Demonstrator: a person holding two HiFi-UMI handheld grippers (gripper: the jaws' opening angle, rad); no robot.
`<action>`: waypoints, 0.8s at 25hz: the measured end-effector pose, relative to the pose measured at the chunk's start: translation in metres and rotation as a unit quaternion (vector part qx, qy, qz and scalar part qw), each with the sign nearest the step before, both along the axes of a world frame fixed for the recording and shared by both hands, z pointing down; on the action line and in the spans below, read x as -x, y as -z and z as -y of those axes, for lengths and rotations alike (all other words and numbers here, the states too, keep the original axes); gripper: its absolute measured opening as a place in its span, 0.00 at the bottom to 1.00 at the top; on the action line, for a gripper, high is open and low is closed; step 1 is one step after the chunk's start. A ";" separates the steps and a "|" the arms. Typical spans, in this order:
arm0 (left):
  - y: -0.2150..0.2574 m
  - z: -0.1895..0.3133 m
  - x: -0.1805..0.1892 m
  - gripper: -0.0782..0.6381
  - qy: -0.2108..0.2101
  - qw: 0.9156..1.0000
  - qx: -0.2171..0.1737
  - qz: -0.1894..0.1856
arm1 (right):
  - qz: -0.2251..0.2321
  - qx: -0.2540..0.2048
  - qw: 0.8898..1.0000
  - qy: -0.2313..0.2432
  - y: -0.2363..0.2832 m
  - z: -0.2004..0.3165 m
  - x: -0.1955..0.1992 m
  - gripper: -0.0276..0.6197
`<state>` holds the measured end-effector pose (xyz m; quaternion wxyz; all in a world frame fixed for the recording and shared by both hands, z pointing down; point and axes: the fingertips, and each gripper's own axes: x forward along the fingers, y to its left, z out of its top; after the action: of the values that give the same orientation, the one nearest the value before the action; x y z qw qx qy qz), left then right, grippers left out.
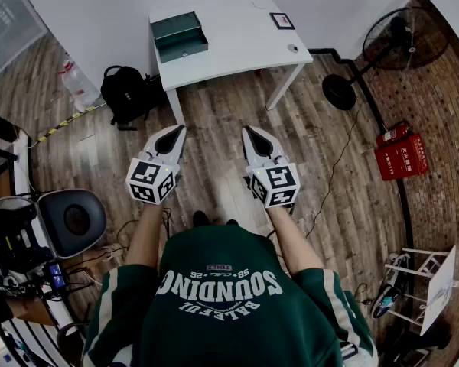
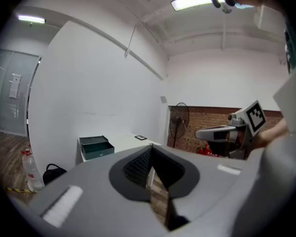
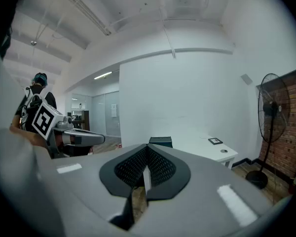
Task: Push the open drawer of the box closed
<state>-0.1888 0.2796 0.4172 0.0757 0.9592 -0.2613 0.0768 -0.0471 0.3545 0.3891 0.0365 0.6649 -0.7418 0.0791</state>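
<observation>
A wood-plank floor (image 1: 214, 113) runs out to plain white walls, with a brick wall and a standing fan (image 1: 402, 40) on the right and a black backpack (image 1: 126, 94) on the floor at the left. A white tabletop (image 1: 245, 40) stands at the far side. On its left end sits the box (image 1: 179, 35), a dark green, smooth-sided rectangular case. Its drawer (image 1: 182, 52) shows a hollow tray above and a flat front with a small knob, and that front faces the near side, its broad edge running left to right.

The left tool (image 1: 174, 138) and right tool (image 1: 251, 136) hang side by side over the floor, well apart from the tabletop, each with its ribbed dark pads pressed together on nothing. The box lies far and slightly left of both, so the left tool is the nearer. By my judgement the drawer front wants a straight push toward the far wall
</observation>
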 end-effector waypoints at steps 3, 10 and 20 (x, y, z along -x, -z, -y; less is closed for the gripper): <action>-0.003 0.006 0.004 0.18 -0.004 1.000 0.000 0.002 | 0.000 -0.010 1.000 0.000 -0.001 0.007 0.007 0.04; -0.016 0.021 0.017 0.18 -0.018 1.000 0.003 0.008 | -0.003 0.006 1.000 -0.013 -0.018 0.022 0.023 0.04; -0.022 0.038 0.009 0.18 -0.031 0.999 0.005 0.012 | 0.010 0.014 0.999 -0.038 -0.027 0.031 0.009 0.04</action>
<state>-0.1981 0.2419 0.4392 0.0749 0.9654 -0.2323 0.0922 -0.0561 0.3236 0.4159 0.0356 0.6916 -0.7148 0.0972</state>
